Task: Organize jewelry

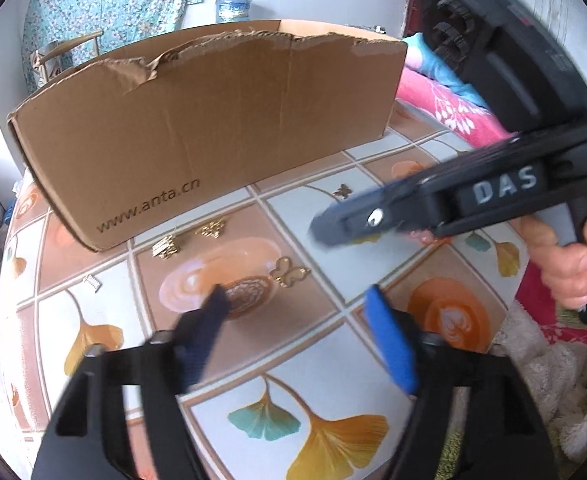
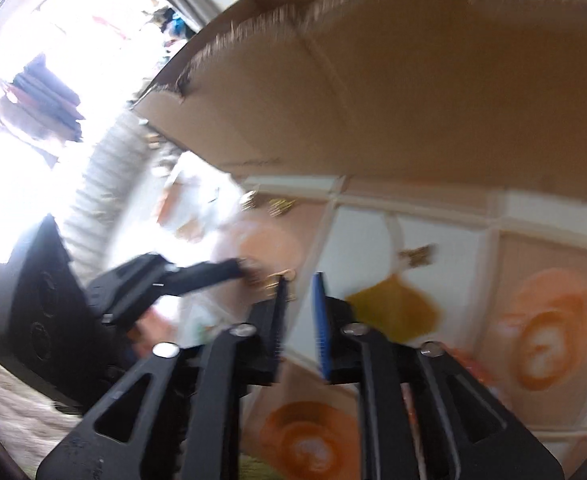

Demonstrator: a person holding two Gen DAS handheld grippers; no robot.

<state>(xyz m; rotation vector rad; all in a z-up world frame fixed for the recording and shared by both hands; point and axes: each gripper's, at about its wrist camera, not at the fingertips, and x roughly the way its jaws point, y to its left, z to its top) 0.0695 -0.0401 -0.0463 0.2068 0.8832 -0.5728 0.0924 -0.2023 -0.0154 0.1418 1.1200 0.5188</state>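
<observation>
Left gripper [image 1: 297, 300]: jaws wide apart, nothing between the pads; the dark left pad's tip overlaps the near edge of a round brown filigree pendant [image 1: 249, 294] lying on the tile-patterned tablecloth [image 1: 333, 360].

A gold butterfly-outline charm [image 1: 289, 272] lies just right of the pendant.

Right gripper [image 2: 299, 280]: narrow gap, empty as far as the blur allows.

Two small gold pieces [image 1: 189, 238] sit near the torn brown cardboard box [image 1: 213, 120].

Right wrist view heavily smeared; box interior hidden.
</observation>
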